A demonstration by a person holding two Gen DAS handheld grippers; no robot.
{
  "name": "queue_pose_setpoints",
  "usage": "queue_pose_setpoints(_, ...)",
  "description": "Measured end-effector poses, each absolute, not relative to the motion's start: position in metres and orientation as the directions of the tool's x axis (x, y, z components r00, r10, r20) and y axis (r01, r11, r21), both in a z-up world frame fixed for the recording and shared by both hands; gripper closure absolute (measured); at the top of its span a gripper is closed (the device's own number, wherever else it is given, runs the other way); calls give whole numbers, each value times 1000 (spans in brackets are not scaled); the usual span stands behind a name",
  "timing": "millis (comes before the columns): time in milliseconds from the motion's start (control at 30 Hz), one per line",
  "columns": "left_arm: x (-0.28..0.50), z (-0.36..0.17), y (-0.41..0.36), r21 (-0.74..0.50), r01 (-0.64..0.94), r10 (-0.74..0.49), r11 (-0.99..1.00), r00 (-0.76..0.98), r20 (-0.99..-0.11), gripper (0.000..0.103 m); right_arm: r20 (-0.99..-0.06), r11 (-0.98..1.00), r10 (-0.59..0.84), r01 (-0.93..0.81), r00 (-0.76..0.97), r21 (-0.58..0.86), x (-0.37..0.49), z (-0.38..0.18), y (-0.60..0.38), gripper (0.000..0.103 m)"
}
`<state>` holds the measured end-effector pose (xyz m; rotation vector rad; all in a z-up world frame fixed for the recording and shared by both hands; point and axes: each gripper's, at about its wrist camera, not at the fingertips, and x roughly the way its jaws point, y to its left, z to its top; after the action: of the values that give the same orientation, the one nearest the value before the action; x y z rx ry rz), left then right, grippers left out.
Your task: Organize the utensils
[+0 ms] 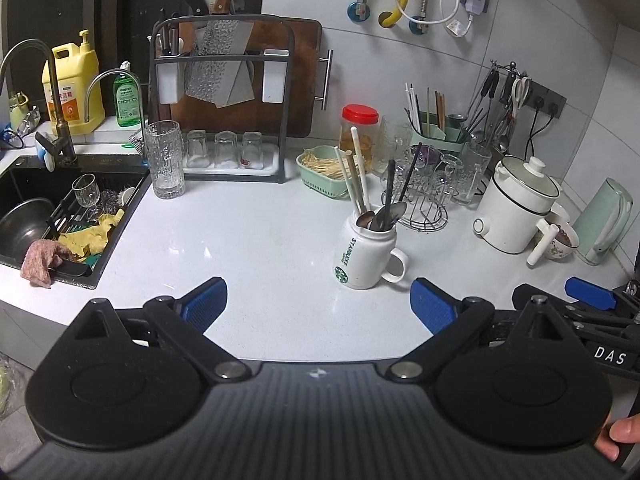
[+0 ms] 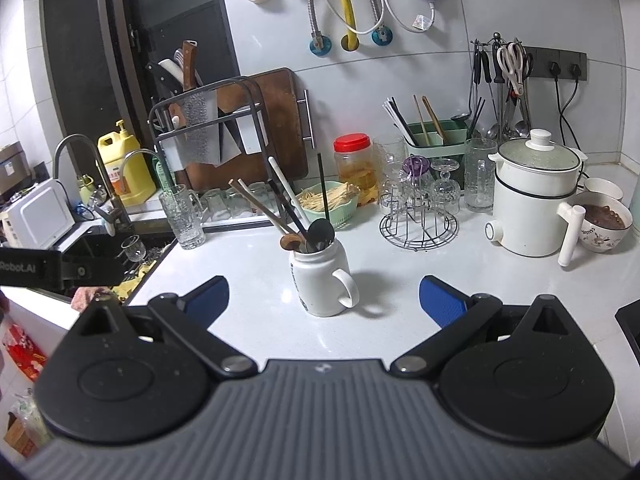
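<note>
I hold a pair of tongs in each hand above a white worktop (image 1: 260, 248), and both pairs stand wide apart with nothing between their blue pads.

The utensils (image 2: 296, 216) are gathered in a white mug (image 2: 320, 280) with green lettering. The mug stands upright on the worktop, and the utensils rest bowl-end down with their handles fanning upward. I count several long handles: pale ones, dark ones and a wooden one, with a dark spoon bowl showing at the rim.

In my right wrist view the mug sits just left of centre, directly ahead of my right tongs (image 2: 324, 300) and close to them, its handle turned toward the right of the frame. In my left wrist view the same mug (image 1: 366, 256) lies right of centre, nearer the right pad of my left tongs (image 1: 320, 304). My right tongs look the nearer and better lined up.

The handles' long axes run near vertical, leaning toward the upper left of the frame, so any grasp would have to close across a handle from the side.

A green caddy (image 2: 436, 140) in the upper right of the right wrist view also holds chopsticks and utensils. The gathered mug could be where utensils end up or where they are drawn from for the caddy; I cannot tell which.
</note>
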<state>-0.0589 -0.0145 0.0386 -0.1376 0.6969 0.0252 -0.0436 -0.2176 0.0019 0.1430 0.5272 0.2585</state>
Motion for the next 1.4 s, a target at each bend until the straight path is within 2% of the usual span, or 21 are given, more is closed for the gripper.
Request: queue_pose_setpoints(1400, -81, 40, -18, -107, -53, -27, 993, 771, -637, 3, -459, 962, 261, -188, 849, 198, -58, 1, -219, 0)
